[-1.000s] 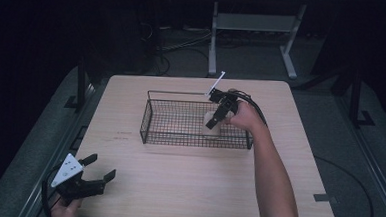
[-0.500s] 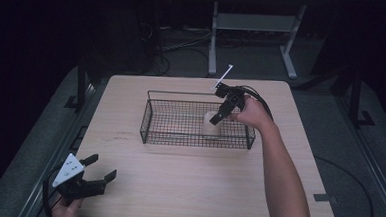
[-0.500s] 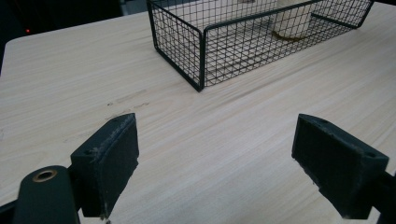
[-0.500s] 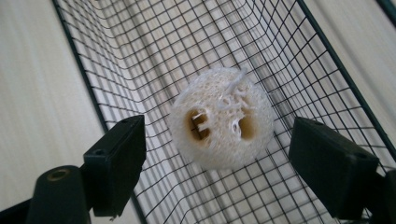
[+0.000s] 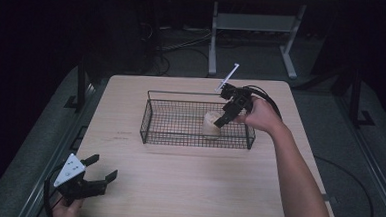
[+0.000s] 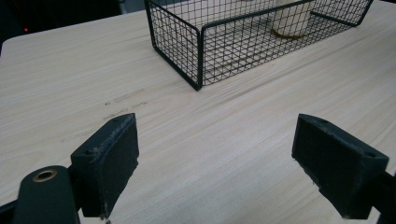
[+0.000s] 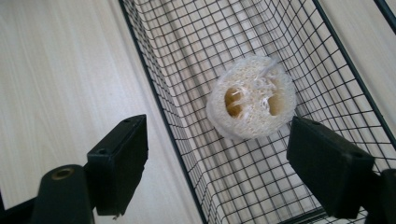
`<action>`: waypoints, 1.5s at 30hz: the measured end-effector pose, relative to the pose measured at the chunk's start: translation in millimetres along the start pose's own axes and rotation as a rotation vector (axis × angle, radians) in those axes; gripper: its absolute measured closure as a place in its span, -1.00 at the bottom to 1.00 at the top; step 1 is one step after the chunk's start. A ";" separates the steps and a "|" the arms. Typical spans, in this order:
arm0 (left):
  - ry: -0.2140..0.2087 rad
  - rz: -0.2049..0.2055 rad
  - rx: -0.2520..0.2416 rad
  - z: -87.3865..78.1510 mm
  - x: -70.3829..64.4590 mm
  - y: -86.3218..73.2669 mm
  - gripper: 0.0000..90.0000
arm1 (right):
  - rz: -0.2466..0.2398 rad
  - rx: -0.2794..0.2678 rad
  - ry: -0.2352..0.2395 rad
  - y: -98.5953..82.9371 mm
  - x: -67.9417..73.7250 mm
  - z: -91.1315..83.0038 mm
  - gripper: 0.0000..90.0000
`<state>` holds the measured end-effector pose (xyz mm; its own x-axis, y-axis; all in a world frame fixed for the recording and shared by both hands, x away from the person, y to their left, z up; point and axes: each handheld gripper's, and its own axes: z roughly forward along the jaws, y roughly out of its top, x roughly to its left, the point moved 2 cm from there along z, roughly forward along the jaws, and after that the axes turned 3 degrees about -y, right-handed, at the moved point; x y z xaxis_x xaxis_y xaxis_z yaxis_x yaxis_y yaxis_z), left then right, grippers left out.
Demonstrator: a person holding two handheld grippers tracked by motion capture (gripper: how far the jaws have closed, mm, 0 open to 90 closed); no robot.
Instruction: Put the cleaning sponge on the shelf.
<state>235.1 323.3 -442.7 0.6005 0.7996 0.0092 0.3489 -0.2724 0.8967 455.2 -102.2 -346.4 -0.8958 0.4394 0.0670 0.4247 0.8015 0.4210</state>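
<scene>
A loofah slice (image 7: 252, 98), pale, fibrous and holed through its middle, is seen standing on the floor of a black wire basket (image 7: 187, 154), ahead of and between the spread, empty jaws of the right gripper (image 7: 233, 163). It is judged light, springy and rough, best pinched across its rounded sides. The left gripper (image 6: 229, 163) is held released above the surface (image 6: 224, 126), the basket well beyond its jaws.

Table (image 5: 177, 188) evenly lit, surroundings dark; jaws perhaps slightly soft.
</scene>
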 end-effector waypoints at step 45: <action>0.004 0.002 0.010 0.0 0.5 -0.9 -0.69 | -0.018 -0.004 0.029 -55.6 39.0 -11.1 -0.54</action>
<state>235.1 324.0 -443.5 0.5986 0.8009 0.0126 0.3547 -0.2791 0.8924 395.2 -134.1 -357.1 -0.9066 0.4134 0.0853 0.4083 0.8076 0.4255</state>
